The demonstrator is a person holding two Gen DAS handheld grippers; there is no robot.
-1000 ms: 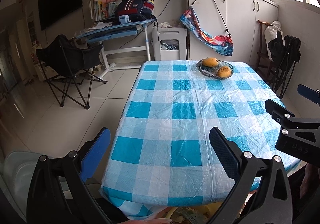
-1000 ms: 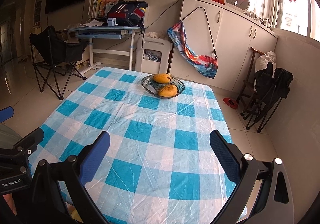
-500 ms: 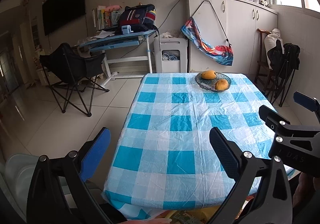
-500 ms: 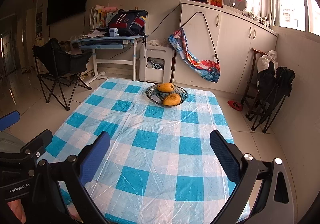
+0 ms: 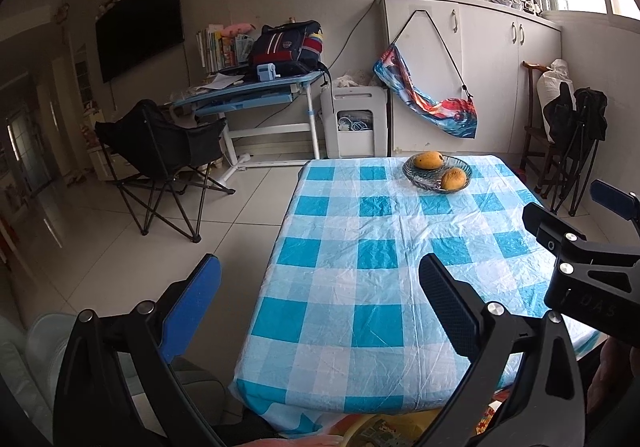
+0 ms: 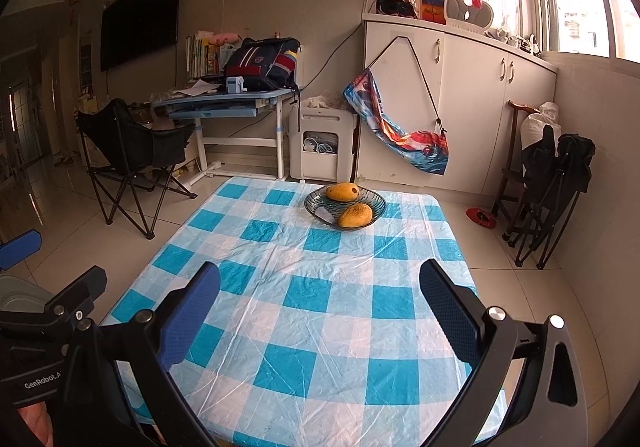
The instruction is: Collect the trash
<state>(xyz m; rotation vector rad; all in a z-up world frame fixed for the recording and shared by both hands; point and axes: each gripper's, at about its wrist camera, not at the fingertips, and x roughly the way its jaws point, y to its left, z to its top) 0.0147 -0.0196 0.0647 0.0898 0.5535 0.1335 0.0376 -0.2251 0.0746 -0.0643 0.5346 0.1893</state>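
Fingers of the left gripper (image 5: 320, 299) and right gripper (image 6: 320, 299) are spread wide, nothing held, above the checked tablecloth (image 6: 320, 311). No trash is discernible, so no axis can be given; the glass bowl (image 6: 345, 205) with two mangoes should be inspected first.

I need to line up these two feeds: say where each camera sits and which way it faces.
Left wrist: on the left gripper, facing the checked table from its near left; right gripper at right edge.
Right wrist: on the right gripper, facing the table's far end; left gripper at left.
Shared: mango bowl, desk, black folding chair.
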